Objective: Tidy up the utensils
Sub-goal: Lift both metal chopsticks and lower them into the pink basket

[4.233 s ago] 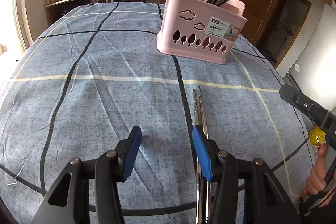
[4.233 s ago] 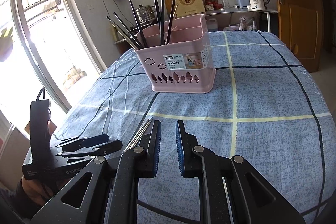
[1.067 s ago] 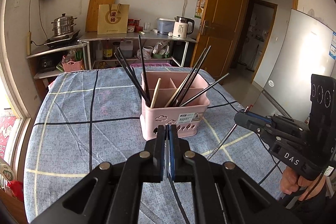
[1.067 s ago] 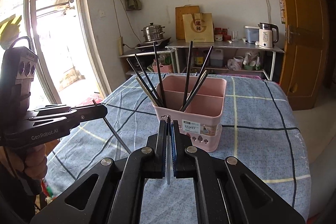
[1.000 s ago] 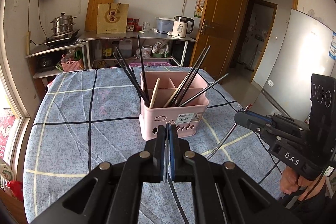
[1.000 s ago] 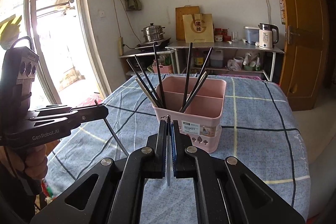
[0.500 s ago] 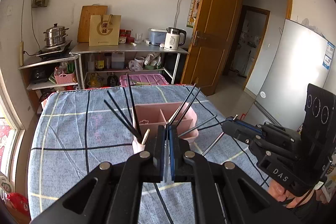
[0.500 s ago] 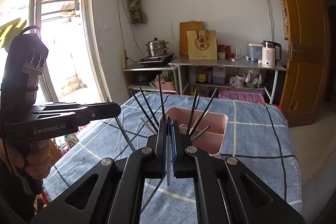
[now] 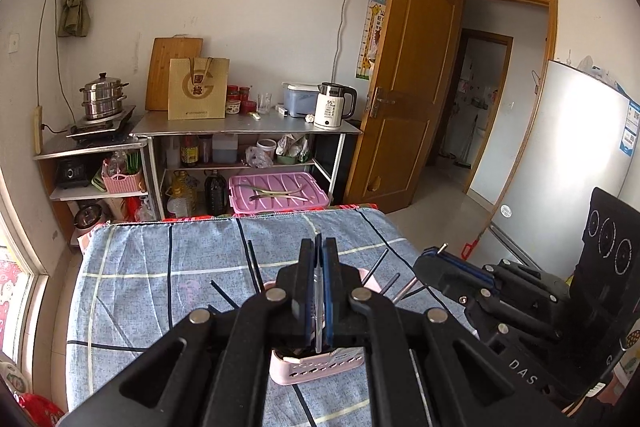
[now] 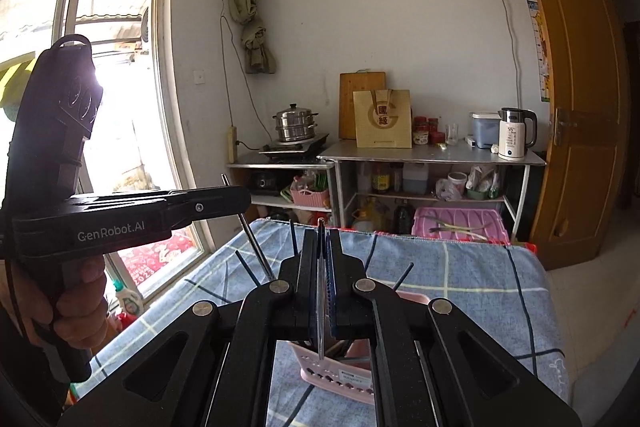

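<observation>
My left gripper (image 9: 318, 251) is shut on a metal chopstick (image 9: 318, 311) that hangs down between its blue pads. My right gripper (image 10: 322, 241) is shut on a second metal chopstick (image 10: 320, 307) the same way. Both are high above the pink utensil basket (image 9: 316, 369), which stands on the blue checked tablecloth (image 9: 160, 275) and is mostly hidden behind the jaws. It also shows in the right wrist view (image 10: 340, 379). Several dark chopsticks (image 9: 253, 267) stick up from it. The left gripper and its chopstick (image 10: 250, 227) show at the left of the right wrist view.
A metal shelf rack (image 9: 248, 131) with a steamer pot (image 9: 100, 101), a kettle (image 9: 334, 105) and bottles stands behind the table. A wooden door (image 9: 404, 95) is open at the right, next to a fridge (image 9: 560, 167). A window (image 10: 100, 87) is on the left.
Both grippers closed on a chopstick each from the table, then rose. In the last second they lifted higher and tilted up, so the basket sank behind the jaws.
</observation>
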`<state>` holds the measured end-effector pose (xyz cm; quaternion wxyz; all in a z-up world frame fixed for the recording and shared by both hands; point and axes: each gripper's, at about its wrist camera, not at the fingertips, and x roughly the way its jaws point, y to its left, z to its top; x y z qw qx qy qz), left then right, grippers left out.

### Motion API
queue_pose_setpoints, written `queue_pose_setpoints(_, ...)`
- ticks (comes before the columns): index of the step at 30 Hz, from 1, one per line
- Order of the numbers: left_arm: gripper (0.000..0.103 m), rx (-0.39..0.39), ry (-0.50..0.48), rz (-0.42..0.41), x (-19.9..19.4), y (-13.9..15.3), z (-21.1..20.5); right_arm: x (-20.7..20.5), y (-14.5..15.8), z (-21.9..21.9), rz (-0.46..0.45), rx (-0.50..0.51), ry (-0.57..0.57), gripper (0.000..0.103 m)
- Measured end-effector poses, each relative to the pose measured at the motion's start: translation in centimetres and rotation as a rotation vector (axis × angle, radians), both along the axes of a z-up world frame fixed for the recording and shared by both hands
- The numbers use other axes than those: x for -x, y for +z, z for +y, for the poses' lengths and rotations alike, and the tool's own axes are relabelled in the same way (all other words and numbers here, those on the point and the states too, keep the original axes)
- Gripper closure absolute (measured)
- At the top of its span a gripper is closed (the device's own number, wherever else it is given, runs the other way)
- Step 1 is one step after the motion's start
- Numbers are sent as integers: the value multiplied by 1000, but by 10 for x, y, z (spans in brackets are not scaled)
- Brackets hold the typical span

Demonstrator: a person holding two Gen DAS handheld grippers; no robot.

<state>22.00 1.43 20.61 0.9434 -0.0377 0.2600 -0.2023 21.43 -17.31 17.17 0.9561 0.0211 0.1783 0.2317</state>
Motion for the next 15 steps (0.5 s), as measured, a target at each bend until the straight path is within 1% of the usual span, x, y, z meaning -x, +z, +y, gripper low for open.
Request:
queue_pose_setpoints(5, 99, 7, -1, 52, -17, -22, 0, -11, -13, 4, 26, 12, -3, 99)
queue_pose_setpoints(15, 99, -9, -19, 163, -41, -68, -7, -29, -48, 13, 121, 60, 13, 99)
